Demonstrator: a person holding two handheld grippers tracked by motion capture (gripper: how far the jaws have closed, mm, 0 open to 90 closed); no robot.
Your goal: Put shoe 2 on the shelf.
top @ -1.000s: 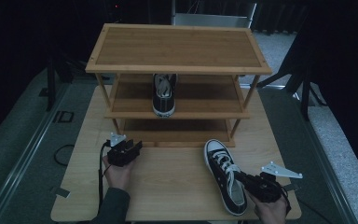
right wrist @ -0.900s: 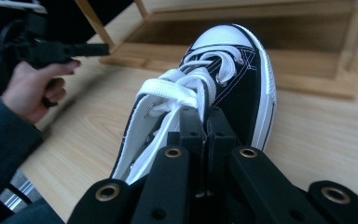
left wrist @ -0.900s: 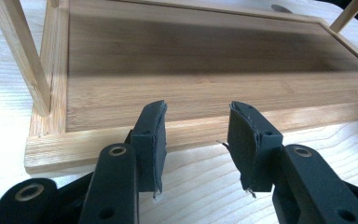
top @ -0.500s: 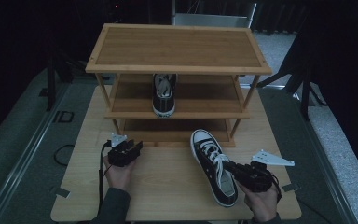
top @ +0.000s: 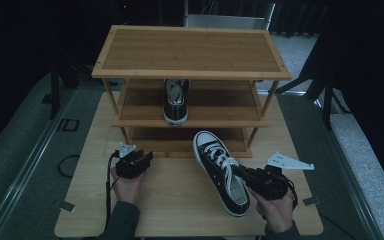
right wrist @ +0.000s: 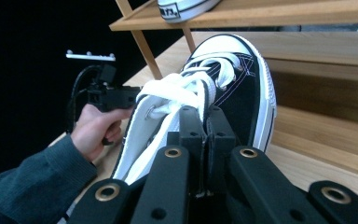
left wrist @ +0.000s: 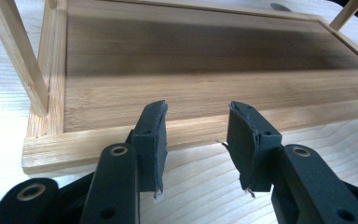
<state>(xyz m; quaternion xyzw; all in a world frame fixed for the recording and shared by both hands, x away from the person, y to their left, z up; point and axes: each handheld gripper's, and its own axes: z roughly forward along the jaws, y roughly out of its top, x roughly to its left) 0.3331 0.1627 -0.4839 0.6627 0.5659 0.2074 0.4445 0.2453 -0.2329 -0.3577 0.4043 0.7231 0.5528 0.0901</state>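
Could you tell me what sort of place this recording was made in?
Probably a lab or studio recording station rather than a home: a plain wooden table bears a bamboo shoe rack, dark curtains and stands surround it, and the right gripper holds a black sneaker.

Dim recording studio or lab, staged for shoe shelving
A light wooden table [top: 180, 200] stands on grey carpet with black drapes and dark stand legs [top: 325, 100] around it; a bamboo shoe rack [top: 190, 55] serves as a prop, and cables trail from hand-held gripper rigs [top: 132, 162]
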